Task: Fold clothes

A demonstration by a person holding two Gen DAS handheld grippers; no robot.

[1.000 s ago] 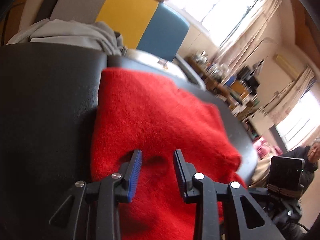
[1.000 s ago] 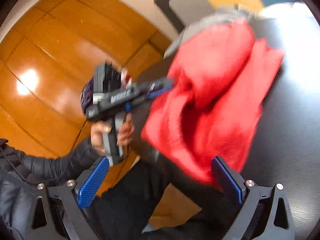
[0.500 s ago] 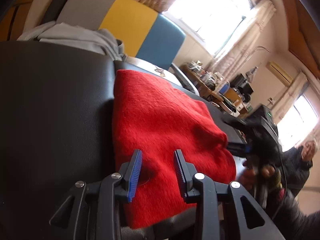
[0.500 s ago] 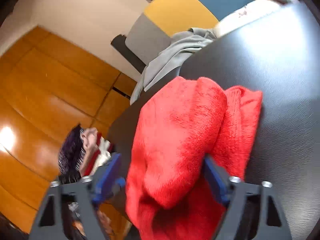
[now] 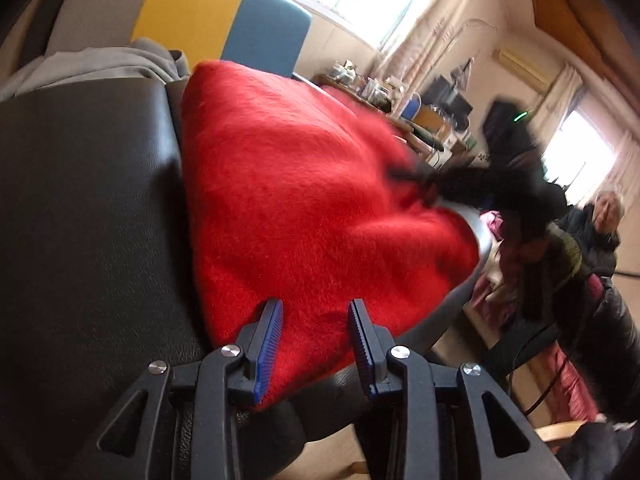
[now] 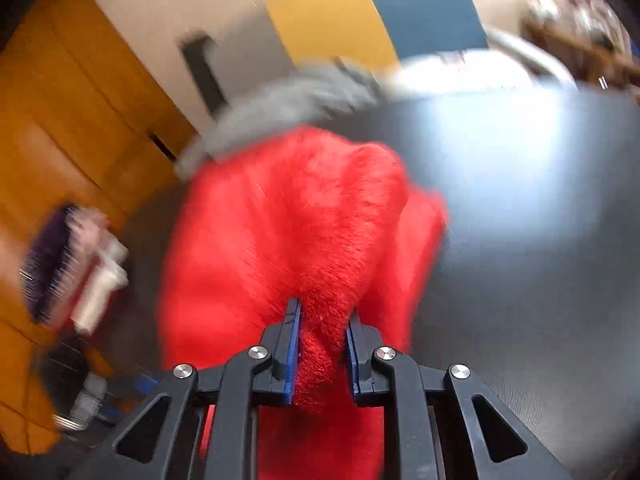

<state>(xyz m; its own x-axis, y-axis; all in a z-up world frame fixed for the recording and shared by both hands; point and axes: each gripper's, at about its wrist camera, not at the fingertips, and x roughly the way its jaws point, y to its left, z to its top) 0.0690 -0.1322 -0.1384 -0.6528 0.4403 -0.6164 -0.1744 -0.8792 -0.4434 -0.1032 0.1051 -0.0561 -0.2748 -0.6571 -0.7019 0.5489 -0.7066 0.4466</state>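
Red fuzzy knit garment lies bunched on the black leather-look tabletop, near its edge. In the left wrist view its long axis runs approx 11 o'clock to 5 o'clock, far corner pointing at 11 toward a grey garment heaped at the table's back.

Changes vs half a sec ago: the right gripper, then spread wide around the cloth, is now clenched on a thick ridge of the red knit, fabric pinched between its blue pads. The garment's right side, flat before, now rises toward the right gripper's blurred black body at 3 o'clock in the left view. Meaning for the task, as a judgement: a fold or a reposition is under way, with that side being lifted.

Left gripper at 6 o'clock: jaws parted about as wide as before, red hem between them; pads don't look pressed in, so prob. released, not grasping.
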